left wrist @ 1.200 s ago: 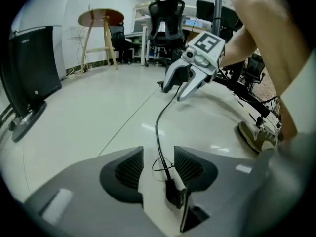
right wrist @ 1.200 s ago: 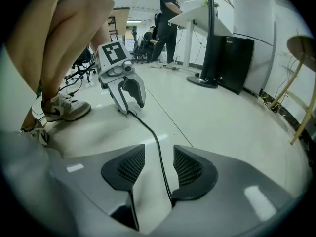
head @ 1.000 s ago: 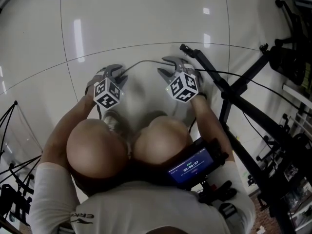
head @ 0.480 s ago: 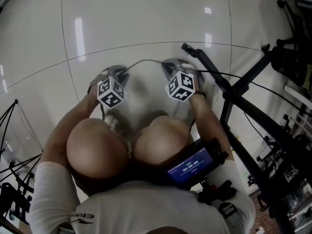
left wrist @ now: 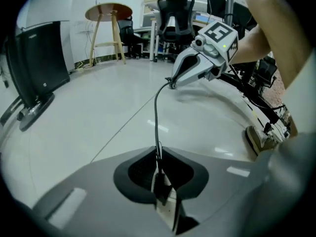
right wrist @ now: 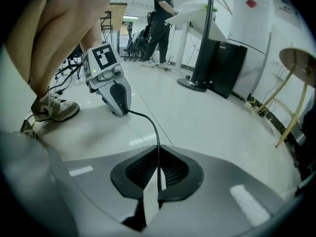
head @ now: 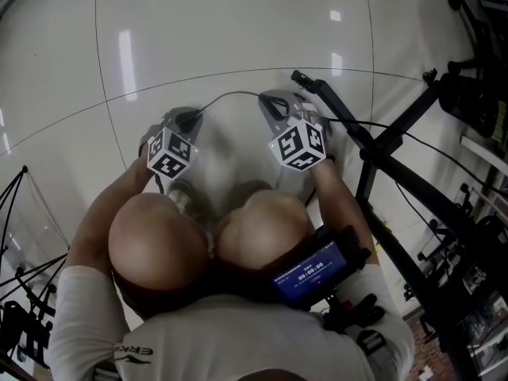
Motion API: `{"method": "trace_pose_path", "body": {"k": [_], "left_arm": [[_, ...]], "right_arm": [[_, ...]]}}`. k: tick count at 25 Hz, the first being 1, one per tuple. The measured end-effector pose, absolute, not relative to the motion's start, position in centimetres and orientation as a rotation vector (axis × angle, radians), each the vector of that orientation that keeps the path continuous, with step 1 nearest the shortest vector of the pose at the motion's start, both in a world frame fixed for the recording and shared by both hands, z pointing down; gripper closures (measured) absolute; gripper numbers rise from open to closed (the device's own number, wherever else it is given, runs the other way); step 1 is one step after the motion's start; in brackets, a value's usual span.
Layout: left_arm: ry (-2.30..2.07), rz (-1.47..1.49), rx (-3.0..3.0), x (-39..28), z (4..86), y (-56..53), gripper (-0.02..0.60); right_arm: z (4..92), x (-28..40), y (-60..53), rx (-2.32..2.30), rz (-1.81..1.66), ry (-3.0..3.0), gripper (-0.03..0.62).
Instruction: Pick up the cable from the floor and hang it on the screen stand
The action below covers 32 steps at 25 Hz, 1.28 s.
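Item: cable (head: 228,95), thin and dark, arching between two grippers low over the floor (head: 238,30). Left gripper (head: 189,121): its jaws have just been closing and are now pinching the cable between the pads. Right gripper (head: 268,101): its jaws have likewise just been closing and are clamping another part of the same cable. Both are pointing steeply downward and gripping at separate spots, probably so the slack is being kept under control for lifting. Screen stand (head: 381,145): black, standing just beside the right gripper; the cable is not yet hanging on it.
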<state>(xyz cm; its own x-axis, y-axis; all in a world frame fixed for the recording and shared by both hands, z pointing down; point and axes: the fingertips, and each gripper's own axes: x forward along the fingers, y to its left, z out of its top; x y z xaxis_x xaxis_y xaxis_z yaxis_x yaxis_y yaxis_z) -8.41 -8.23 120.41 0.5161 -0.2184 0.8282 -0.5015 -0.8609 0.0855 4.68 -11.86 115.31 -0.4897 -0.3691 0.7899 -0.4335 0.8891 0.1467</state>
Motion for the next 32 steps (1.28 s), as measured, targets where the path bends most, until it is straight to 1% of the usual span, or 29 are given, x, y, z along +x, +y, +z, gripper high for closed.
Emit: {"method": "trace_pose_path", "body": {"k": [3, 8, 13, 24, 32], "left_arm": [[-0.69, 1.183, 2.468, -8.5, 118.9, -10.0, 0.557], [-0.801, 1.027, 2.534, -7.9, 115.3, -13.4, 0.558], [-0.836, 0.912, 2.62, -5.9, 108.8, -17.0, 0.558], [-0.843, 0.711, 2.74, -0.6, 84.0, -21.2, 0.558], [-0.846, 0.63, 2.764, 0.2, 63.7, -21.6, 0.558]], "right_arm": [[113.3, 4.6, -13.1, 0.647, 0.074, -2.179, 0.563], [109.2, 5.0, -15.4, 0.79, 0.041, -2.235, 0.563], [103.1, 7.2, -16.8, 0.944, 0.057, -2.265, 0.563], [79.5, 11.8, -18.2, 1.215, 0.111, -2.289, 0.562], [59.4, 12.6, -18.3, 1.35, 0.106, -2.292, 0.56]]}}
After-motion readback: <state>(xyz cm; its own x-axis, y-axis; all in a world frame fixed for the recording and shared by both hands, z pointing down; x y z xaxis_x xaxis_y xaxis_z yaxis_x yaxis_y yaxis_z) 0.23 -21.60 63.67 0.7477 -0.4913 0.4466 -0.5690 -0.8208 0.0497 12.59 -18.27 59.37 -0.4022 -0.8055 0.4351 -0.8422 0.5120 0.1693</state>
